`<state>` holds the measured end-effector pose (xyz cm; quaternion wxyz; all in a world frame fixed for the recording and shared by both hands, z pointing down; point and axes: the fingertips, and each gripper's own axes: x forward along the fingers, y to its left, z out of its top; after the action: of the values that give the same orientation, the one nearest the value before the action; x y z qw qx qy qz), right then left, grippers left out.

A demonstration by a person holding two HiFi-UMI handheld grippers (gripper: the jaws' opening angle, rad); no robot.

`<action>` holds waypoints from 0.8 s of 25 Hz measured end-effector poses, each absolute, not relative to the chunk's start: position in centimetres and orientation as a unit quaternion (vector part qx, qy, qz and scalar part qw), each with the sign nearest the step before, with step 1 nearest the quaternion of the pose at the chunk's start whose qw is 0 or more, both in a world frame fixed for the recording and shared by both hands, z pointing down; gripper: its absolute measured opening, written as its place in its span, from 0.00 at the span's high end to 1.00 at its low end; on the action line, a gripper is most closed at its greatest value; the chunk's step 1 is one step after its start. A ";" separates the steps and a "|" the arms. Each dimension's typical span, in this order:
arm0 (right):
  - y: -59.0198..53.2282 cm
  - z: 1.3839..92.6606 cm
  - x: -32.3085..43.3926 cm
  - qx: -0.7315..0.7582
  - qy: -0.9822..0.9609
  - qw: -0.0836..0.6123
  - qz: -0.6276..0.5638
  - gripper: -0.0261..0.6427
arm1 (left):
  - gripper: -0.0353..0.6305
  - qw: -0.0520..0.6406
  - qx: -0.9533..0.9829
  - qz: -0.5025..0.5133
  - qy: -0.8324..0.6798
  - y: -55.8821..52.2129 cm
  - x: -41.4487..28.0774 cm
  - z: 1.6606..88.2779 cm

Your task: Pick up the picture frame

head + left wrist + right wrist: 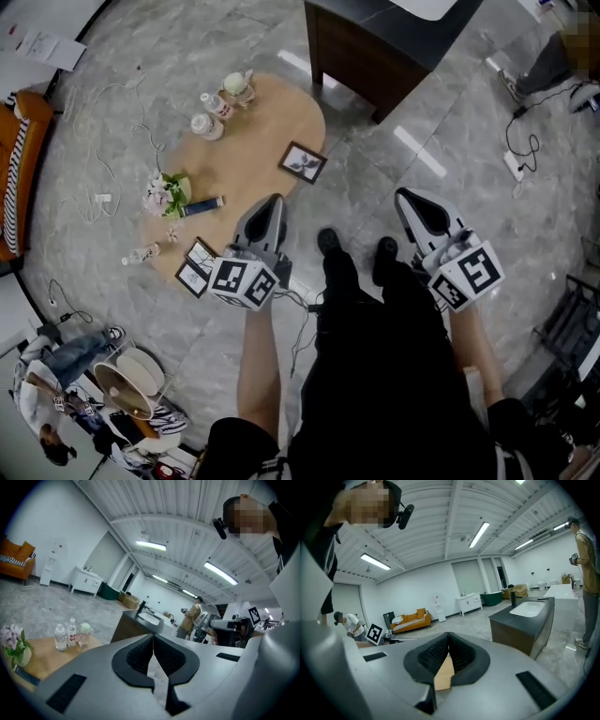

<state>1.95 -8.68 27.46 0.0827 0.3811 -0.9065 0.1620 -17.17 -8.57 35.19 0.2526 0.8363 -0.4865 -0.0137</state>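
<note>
In the head view a dark picture frame [302, 161] with a pale print lies flat at the right edge of the oval wooden table [262, 122]. Two more small frames [196, 265] sit at the table's near edge, partly hidden behind the left gripper's marker cube. My left gripper [272, 202] hangs over the table's near right edge, short of the dark frame, its jaws shut and empty [153, 637]. My right gripper [411, 198] is over the floor to the right of the table, also shut on nothing [448, 636]. Neither gripper view shows any frame.
On the table stand two water bottles [209, 115], a pale jar [238, 84], a flower pot [165, 194], a blue flat object [202, 206] and a fallen small bottle [141, 254]. A dark sink cabinet [375, 47] stands beyond the table. Cables [525, 155] trail over the floor.
</note>
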 end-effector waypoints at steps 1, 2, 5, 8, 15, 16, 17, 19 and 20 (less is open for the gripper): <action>-8.8 28.2 1.8 0.384 -0.904 0.088 0.168 0.94 | 0.92 0.260 0.837 -0.016 -0.480 -9.1 -17.1 36.2; -8.8 28.9 1.7 0.386 -0.901 0.094 0.173 0.94 | 0.92 0.268 0.838 -0.019 -0.476 -9.5 -16.9 37.2; -9.1 31.2 1.6 0.391 -0.894 0.109 0.190 0.94 | 0.92 0.293 0.833 -0.028 -0.468 -10.8 -16.5 40.7; -9.3 33.5 1.6 0.397 -0.886 0.121 0.208 0.94 | 0.92 0.328 0.824 -0.042 -0.460 -11.5 -16.0 44.7; -10.5 38.9 1.2 0.395 -0.874 0.145 0.241 0.94 | 0.92 0.417 0.795 -0.086 -0.433 -11.7 -13.8 53.7; -10.6 39.7 1.1 0.394 -0.873 0.148 0.246 0.94 | 0.91 0.424 0.792 -0.085 -0.430 -11.7 -13.4 54.9; -10.8 40.4 1.0 0.393 -0.872 0.150 0.250 0.94 | 0.90 0.429 0.792 -0.081 -0.426 -11.8 -13.0 56.1; -10.9 41.8 1.1 0.393 -0.869 0.153 0.260 0.94 | 0.86 0.435 0.791 -0.076 -0.423 -11.9 -12.3 58.4; -10.9 42.5 1.2 0.392 -0.867 0.155 0.265 0.94 | 0.84 0.440 0.788 -0.078 -0.423 -12.0 -12.1 59.5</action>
<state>1.17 -10.92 42.47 0.1551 0.3922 -0.8671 0.2649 -12.13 -11.98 59.48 0.4404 0.7880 -0.4231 -0.0784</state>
